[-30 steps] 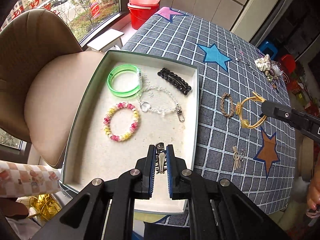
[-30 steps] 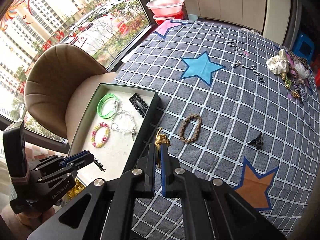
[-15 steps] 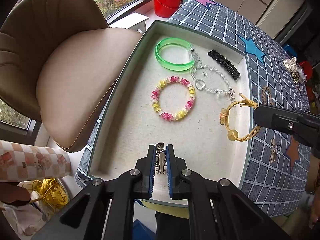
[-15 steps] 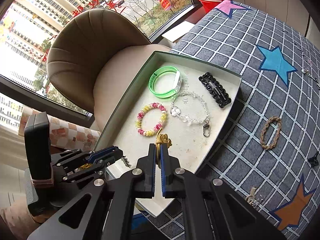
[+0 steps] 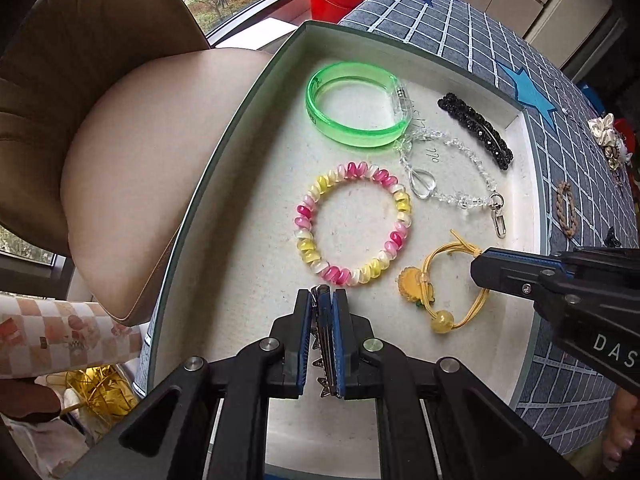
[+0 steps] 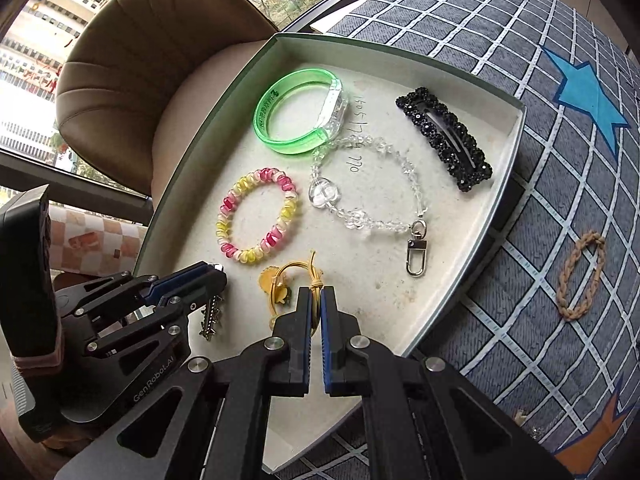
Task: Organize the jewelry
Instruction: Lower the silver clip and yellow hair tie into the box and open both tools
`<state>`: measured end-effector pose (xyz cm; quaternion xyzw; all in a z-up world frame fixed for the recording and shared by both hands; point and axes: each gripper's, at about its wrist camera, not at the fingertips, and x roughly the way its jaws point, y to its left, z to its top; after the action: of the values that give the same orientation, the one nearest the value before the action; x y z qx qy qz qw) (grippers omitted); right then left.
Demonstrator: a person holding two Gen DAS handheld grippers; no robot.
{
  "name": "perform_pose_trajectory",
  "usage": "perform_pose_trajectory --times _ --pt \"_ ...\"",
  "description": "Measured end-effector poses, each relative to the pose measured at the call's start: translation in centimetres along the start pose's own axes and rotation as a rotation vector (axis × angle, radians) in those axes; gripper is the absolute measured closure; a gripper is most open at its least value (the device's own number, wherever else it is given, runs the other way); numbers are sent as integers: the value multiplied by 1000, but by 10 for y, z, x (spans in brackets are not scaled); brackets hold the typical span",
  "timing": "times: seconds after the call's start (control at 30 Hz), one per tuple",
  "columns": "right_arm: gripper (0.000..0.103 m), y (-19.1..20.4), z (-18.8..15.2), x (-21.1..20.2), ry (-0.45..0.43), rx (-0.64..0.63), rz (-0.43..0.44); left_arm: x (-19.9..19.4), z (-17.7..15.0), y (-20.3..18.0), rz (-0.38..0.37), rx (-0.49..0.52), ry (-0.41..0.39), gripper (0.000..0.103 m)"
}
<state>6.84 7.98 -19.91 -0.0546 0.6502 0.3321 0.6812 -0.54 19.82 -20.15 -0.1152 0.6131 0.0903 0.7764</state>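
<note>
A checked cloth with stars covers the worktop [image 6: 560, 168], and a shallow box [image 5: 256, 92] sits at its edge beside a tan chair [image 5: 120, 140]. Over the box floor, the left tool [image 5: 324, 304] is clenched on a toothed metal hair clip [image 5: 322, 344], and the right tool [image 6: 316, 300] is clenched on a yellow cord bracelet [image 5: 440, 284] beside the pink-and-yellow bead bracelet [image 5: 352, 224].

Comfy tan padded chair [image 5: 120, 128] sits by a big daylight window [image 6: 36, 40], next to the star-patterned grid tablecloth [image 6: 560, 160].
</note>
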Motion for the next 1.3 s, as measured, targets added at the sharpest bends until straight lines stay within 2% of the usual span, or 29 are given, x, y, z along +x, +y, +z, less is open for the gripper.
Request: perform_pose_trajectory --times 0.2,0.47,0.7,0.97,1.0,1.07,1.1,1.13,1.3 --pt "99 -12 12 8 -2 12 -48 5 20 -3 7 0 -19 86" --pt "99 -29 32 -1 -44 44 -95 10 38 -14 37 42 -45 85" --pt "98 -33 42 -3 -36 54 -78 9 38 -14 51 28 -35 85" --pt "97 -26 37 -5 -40 61 -38 -2 35 -16 86 16 -43 85" --pt "95 -26 38 -8 -44 64 -31 -5 34 -17 92 19 -47 85" --pt "79 -25 39 -14 -58 76 -16 -9 32 -19 101 24 -56 85" --pt "59 -26 42 -15 -67 86 -4 -12 31 -19 99 25 -59 85" --pt "44 -27 42 -19 -80 95 11 -14 29 -19 94 23 -59 85" --pt "43 -35 40 -43 -135 140 48 -22 23 -17 81 7 -66 85"
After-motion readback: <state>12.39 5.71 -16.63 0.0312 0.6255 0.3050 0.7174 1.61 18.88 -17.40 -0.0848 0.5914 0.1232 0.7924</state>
